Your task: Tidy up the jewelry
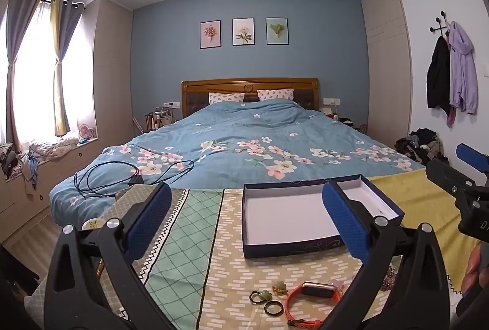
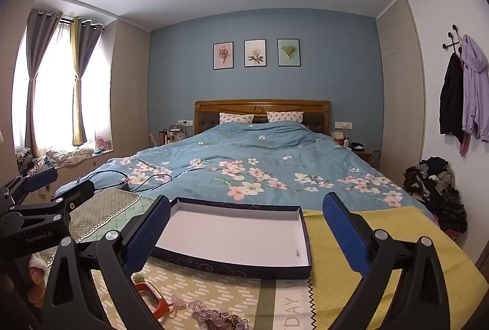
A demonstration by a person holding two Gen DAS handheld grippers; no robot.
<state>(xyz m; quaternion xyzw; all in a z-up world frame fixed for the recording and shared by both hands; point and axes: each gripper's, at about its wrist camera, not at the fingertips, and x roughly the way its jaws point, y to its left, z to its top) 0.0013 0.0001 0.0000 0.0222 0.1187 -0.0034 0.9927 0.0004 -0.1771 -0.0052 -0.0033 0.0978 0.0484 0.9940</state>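
A shallow dark-blue box (image 1: 284, 220) with a white, bare inside lies open on the patterned cloth. Nearer me lie an orange-strapped watch (image 1: 308, 298), a black ring (image 1: 271, 308), a green-bead ring (image 1: 259, 296) and a small green pendant (image 1: 279, 287). My left gripper (image 1: 247, 198) is open above the cloth with nothing between its fingers. My right gripper (image 2: 247, 203) is open too, framing the box (image 2: 235, 235). A purple bead bracelet (image 2: 214, 316) and the watch (image 2: 152, 296) lie at the bottom of the right wrist view. Each gripper shows at the edge of the other's view.
The cloth-covered surface (image 1: 195, 262) stands at the foot of a bed with a blue floral duvet (image 1: 244, 140). A black cable (image 1: 122, 174) lies on the duvet's left corner. A yellow cloth (image 2: 382, 244) covers the right side. Clothes are piled on the floor at right (image 2: 437, 180).
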